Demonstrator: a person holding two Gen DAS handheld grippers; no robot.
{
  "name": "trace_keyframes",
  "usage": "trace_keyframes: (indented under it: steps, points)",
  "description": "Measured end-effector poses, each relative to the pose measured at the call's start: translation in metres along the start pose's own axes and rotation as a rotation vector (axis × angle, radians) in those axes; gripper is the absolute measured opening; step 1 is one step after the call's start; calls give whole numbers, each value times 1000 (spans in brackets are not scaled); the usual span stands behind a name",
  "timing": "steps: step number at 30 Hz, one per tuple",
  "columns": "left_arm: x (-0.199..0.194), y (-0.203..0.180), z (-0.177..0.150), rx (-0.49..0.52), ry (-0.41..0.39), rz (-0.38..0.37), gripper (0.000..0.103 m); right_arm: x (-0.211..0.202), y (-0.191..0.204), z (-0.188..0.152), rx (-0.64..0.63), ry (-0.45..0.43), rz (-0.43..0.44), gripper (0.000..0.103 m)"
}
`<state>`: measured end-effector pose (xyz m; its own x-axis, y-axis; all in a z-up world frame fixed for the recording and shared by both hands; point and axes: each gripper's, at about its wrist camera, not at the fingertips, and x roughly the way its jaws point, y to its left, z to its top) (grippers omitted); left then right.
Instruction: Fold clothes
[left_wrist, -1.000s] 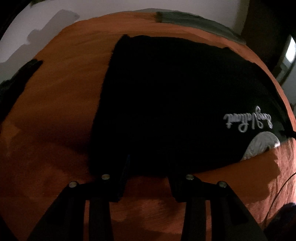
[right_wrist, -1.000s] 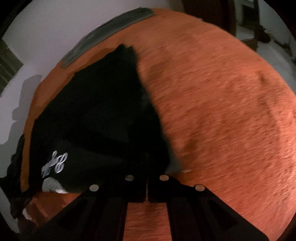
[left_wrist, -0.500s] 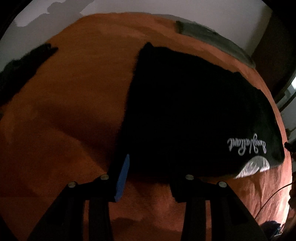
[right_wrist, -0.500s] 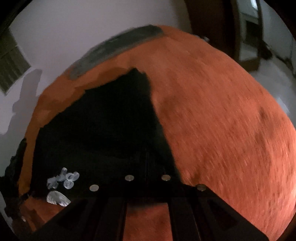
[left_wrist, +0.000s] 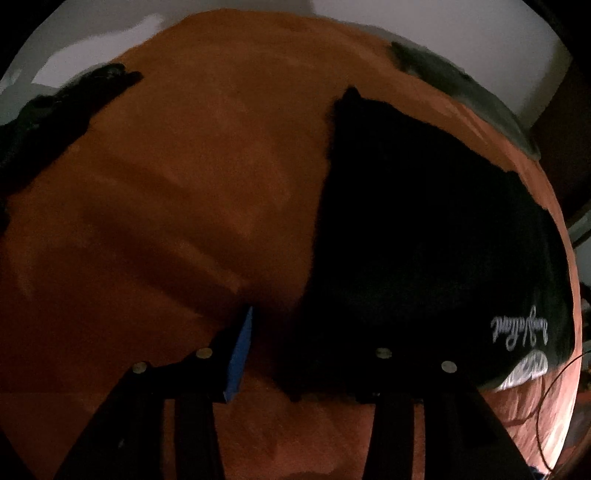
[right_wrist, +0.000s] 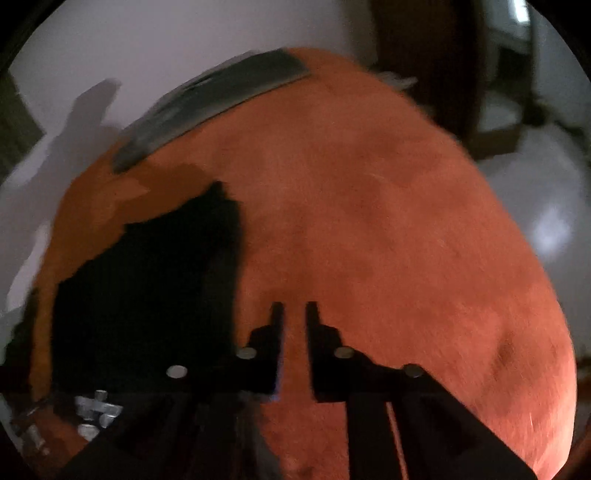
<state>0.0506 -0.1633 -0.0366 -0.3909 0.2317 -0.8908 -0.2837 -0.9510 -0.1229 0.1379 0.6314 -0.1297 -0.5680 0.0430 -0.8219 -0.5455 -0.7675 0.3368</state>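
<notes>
Both fingers of each gripper are spreading, pinching nothing, beside one black garment on one orange blanket.

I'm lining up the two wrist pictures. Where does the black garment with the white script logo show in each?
Left wrist view: black garment fills the right half, logo at lower right.
Right wrist view: black garment lies at the left, logo at bottom left.
Shared landmark: the grey strip at the orange cover's far edge.

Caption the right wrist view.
Right claw opening, empty, over orange bedspread; black garment lies left.
</notes>
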Motion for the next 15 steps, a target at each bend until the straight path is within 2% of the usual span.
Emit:
trace_keyframes:
  steps: [1, 2, 4, 6, 8, 12, 15]
  points:
    - [2, 1, 2, 3, -8, 14, 46, 11, 4, 13, -2, 14, 35, 32]
    - [5, 2, 2, 2, -7, 22, 46, 21, 8, 25, -4, 26, 67, 34]
    - [9, 6, 4, -16, 5, 19, 47, 46, 19, 48, -27, 65, 99, 35]
    - [16, -6, 11, -23, 5, 18, 47, 71, 27, 69, -49, 101, 89, 35]
    - [24, -15, 14, -26, 3, 16, 47, 77, 30, 77, -46, 114, 72, 35]
    - [23, -10, 10, -40, 7, 2, 47, 87, 30, 99, 12, 131, 126, 33]
    - [26, -10, 14, -44, 10, 1, 47, 97, 36, 116, -9, 141, 142, 33]
